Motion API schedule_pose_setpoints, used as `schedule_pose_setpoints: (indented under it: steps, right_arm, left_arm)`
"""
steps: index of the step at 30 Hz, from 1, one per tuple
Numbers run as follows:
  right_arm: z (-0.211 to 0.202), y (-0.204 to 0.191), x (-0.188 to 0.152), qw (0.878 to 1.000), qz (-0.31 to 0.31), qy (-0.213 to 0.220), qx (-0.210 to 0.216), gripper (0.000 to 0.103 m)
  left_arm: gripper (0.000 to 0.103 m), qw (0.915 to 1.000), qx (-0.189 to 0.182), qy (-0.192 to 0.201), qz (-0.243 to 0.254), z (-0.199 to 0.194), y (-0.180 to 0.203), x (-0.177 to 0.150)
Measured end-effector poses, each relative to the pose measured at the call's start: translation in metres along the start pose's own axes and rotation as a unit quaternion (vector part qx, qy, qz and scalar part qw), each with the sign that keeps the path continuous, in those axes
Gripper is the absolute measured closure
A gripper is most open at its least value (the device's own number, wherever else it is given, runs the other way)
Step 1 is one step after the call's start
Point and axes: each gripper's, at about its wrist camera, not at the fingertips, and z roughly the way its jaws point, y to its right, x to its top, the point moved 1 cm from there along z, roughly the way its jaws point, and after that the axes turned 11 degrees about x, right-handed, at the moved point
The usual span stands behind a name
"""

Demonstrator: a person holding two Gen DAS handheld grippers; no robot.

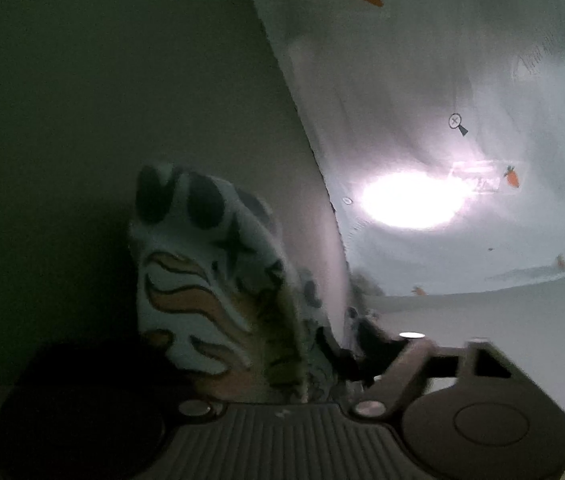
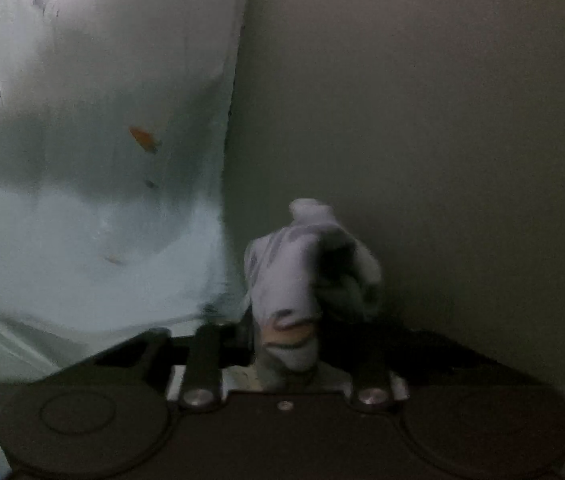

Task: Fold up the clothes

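Observation:
A thin white garment with small orange carrot prints [image 1: 422,92] hangs stretched in the air between my two grippers, backlit by a bright light. My left gripper [image 1: 282,360] is shut on a bunched corner of it, where a lining with stars and flame shapes [image 1: 210,280] sticks out. In the right wrist view the same garment [image 2: 94,160] fills the left half. My right gripper [image 2: 294,344] is shut on another bunched corner [image 2: 302,264]. The fingertips are hidden by cloth in both views.
A plain pale wall or surface [image 1: 102,100] fills the left of the left wrist view and also shows in the right wrist view [image 2: 442,140] on the right. The scene is dim. Nothing else is discernible.

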Motion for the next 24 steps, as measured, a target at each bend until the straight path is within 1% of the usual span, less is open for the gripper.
schedule_pose_setpoints:
  steps: [2, 6, 8, 12, 15, 18, 19, 21, 24]
  right_arm:
    - [-0.01, -0.003, -0.015, 1.0, 0.008, 0.011, 0.019, 0.075]
    - [-0.032, -0.023, -0.042, 0.998, 0.004, 0.032, 0.057, 0.075]
    - [-0.043, -0.039, -0.056, 0.996, 0.0, 0.044, 0.079, 0.075]
    - [-0.073, -0.074, -0.081, 0.99, -0.022, 0.076, 0.117, 0.075]
    - [-0.103, -0.099, -0.099, 0.981, -0.04, 0.116, 0.151, 0.075]
    - [-0.141, -0.117, -0.115, 0.965, -0.042, 0.173, 0.191, 0.075]
    - [-0.155, -0.12, -0.121, 0.958, -0.045, 0.193, 0.205, 0.075]
    - [-0.184, -0.127, -0.131, 0.943, -0.05, 0.233, 0.234, 0.075]
    - [-0.233, -0.128, -0.145, 0.912, -0.064, 0.299, 0.274, 0.075]
  left_arm:
    - [0.046, 1.0, 0.003, 0.006, 0.001, -0.006, 0.004, -0.013]
    - [0.052, 0.9992, -0.033, 0.018, 0.01, -0.025, 0.026, -0.029]
    - [0.052, 0.998, -0.054, 0.024, 0.021, -0.036, 0.04, -0.033]
    - [0.052, 0.993, -0.094, 0.021, 0.069, -0.05, 0.082, -0.038]
    - [0.052, 0.9855, -0.125, 0.007, 0.114, -0.05, 0.124, -0.045]
    - [0.052, 0.9747, -0.162, -0.02, 0.153, -0.039, 0.17, -0.053]
    - [0.052, 0.9695, -0.176, -0.031, 0.167, -0.033, 0.186, -0.057]
    - [0.052, 0.9574, -0.203, -0.056, 0.197, -0.019, 0.219, -0.068]
    - [0.052, 0.9357, -0.234, -0.1, 0.245, 0.01, 0.267, -0.093]
